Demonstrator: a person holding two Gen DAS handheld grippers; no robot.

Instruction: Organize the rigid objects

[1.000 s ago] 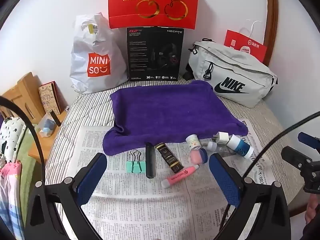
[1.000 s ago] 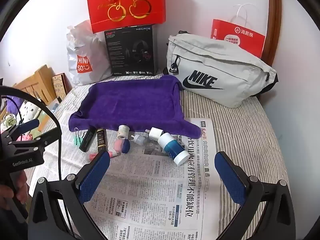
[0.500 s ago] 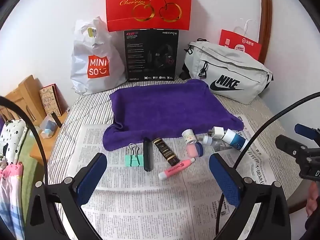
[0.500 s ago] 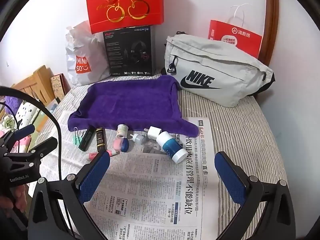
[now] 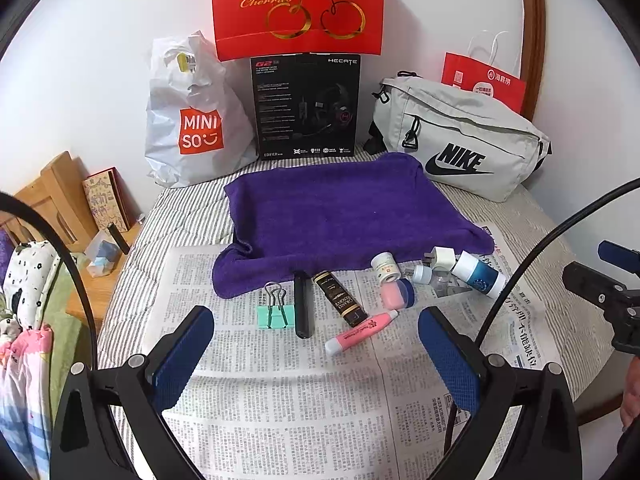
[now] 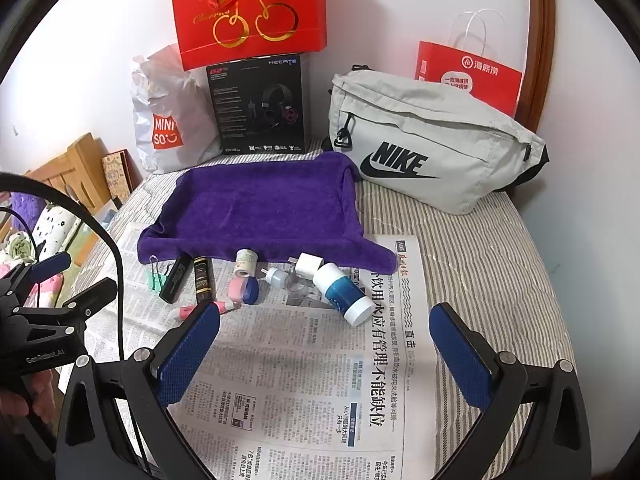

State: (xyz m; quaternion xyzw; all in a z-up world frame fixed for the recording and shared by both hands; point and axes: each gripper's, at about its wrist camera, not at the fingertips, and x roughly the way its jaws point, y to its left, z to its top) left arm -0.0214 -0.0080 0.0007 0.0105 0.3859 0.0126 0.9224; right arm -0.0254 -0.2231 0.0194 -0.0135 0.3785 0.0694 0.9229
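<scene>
Small items lie in a row on newspaper (image 5: 280, 400) in front of a purple towel (image 5: 340, 208): a green binder clip (image 5: 273, 314), a black stick (image 5: 303, 307), a dark tube (image 5: 340, 299), a pink pen (image 5: 360, 333), a pink-and-blue case (image 5: 396, 294), a small white jar (image 5: 385, 267), a white plug (image 5: 440, 258) and a blue-and-white bottle (image 5: 478, 274). The bottle also shows in the right wrist view (image 6: 344, 292). My left gripper (image 5: 316, 344) is open and empty, just short of the pen. My right gripper (image 6: 324, 352) is open and empty over the newspaper.
At the back stand a Miniso bag (image 5: 192, 120), a black headset box (image 5: 306, 106), a red cherry bag (image 5: 298, 4), a grey Nike bag (image 5: 460, 148) and a red paper bag (image 5: 484, 82). A wooden stand (image 5: 52, 200) is left of the bed.
Both grippers have drawn back a little and tilted, so the objects sit slightly farther up in view. Nothing on the bed has moved.
</scene>
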